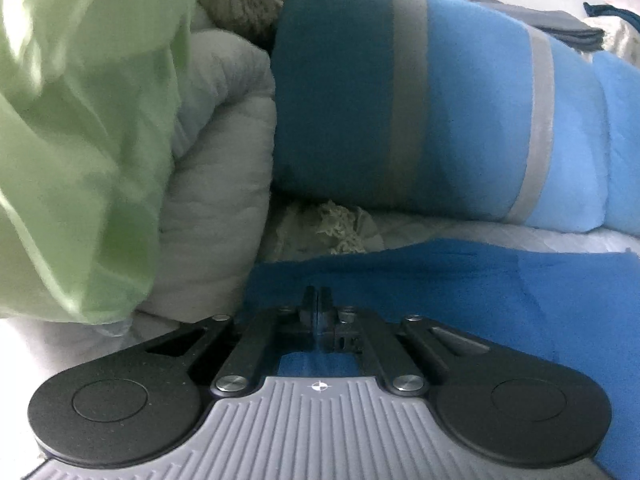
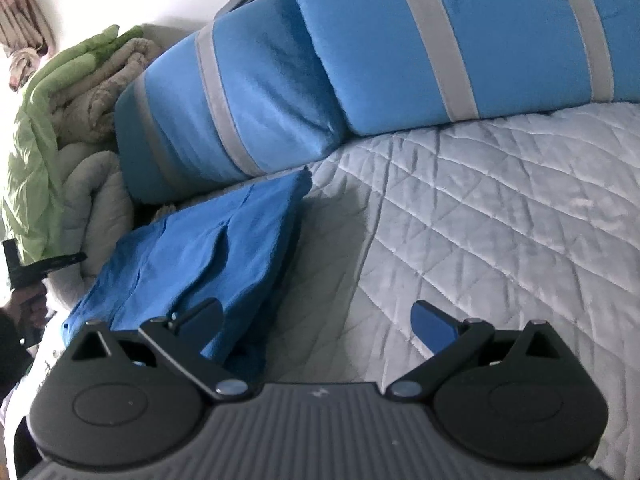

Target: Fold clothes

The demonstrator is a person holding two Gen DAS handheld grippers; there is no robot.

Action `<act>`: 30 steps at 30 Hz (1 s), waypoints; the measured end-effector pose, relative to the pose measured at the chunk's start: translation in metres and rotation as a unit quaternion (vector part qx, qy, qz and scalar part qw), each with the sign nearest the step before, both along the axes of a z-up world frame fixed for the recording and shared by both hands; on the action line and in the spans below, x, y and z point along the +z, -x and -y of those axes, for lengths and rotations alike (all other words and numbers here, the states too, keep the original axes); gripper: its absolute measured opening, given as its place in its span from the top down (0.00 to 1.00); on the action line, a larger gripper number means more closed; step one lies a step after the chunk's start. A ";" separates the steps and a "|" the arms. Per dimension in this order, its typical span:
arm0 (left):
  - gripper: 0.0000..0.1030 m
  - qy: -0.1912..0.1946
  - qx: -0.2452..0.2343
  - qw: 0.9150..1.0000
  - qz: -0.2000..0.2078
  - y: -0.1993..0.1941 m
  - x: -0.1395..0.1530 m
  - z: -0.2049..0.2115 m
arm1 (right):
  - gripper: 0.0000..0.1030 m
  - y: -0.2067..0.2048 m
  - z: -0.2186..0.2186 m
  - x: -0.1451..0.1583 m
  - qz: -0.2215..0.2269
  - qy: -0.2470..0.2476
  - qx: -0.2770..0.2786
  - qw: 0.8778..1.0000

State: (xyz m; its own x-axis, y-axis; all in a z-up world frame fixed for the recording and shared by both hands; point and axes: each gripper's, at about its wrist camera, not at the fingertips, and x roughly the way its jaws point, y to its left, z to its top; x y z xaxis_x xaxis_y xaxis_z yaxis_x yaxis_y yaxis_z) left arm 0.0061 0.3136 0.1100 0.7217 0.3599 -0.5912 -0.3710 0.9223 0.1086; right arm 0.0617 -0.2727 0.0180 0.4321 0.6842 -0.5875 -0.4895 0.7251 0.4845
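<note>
Bed [image 2: 500,208] wore a pale quilted cover. Two blue pillows [image 2: 460,40] with grey stripes leaned along its far side; a green and beige heap of bedding [image 2: 48,128] lay left of them. Blue garment [image 2: 200,248] lay folded on the cover, just in front of the pillows. Left gripper [image 1: 319,300] sat low over the garment, fingers pressed together; whether cloth was pinched between them could not be told. Right gripper [image 2: 316,316] hung at the garment's near right edge, fingers spread wide, holding nothing.
</note>
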 end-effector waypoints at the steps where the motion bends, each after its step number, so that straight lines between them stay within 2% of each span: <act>1: 1.00 0.005 -0.002 1.000 -0.001 -0.002 -0.008 -0.005 | 0.00 0.000 -0.002 -0.001 0.001 0.003 0.003 1.000; 5: 1.00 0.034 -0.019 0.999 -0.002 -0.008 -0.050 -0.022 | 0.00 0.001 -0.011 -0.007 0.004 0.019 0.016 1.000; 8: 1.00 0.063 -0.022 0.998 0.019 -0.006 -0.072 -0.033 | 0.00 0.001 -0.019 -0.012 0.004 0.031 0.029 0.999; 11: 1.00 0.084 -0.023 0.996 0.030 -0.003 -0.074 -0.039 | 0.00 0.002 -0.026 -0.017 0.001 0.036 0.039 0.999; 15: 1.00 0.070 -0.023 0.997 0.026 -0.002 -0.074 -0.034 | 0.00 0.001 -0.034 -0.020 -0.005 0.037 0.049 0.998; 18: 1.00 0.055 -0.022 0.998 0.020 -0.003 -0.073 -0.029 | 0.00 0.002 -0.037 -0.021 -0.011 0.037 0.055 0.998; 23: 1.00 0.001 -0.006 1.000 -0.003 -0.005 -0.059 -0.012 | 0.00 0.009 -0.034 -0.016 -0.008 0.027 0.059 0.998; 25: 1.00 -0.001 0.003 1.000 -0.001 -0.002 -0.044 -0.009 | 0.00 0.010 -0.032 -0.012 -0.007 0.020 0.058 0.998; 28: 1.00 0.026 0.017 0.999 0.034 0.011 -0.013 -0.001 | 0.00 0.012 -0.028 -0.006 -0.010 -0.001 0.059 0.998; 30: 1.00 0.020 0.008 0.999 0.044 0.012 0.004 0.016 | 0.00 0.014 -0.026 -0.002 -0.008 -0.009 0.059 0.998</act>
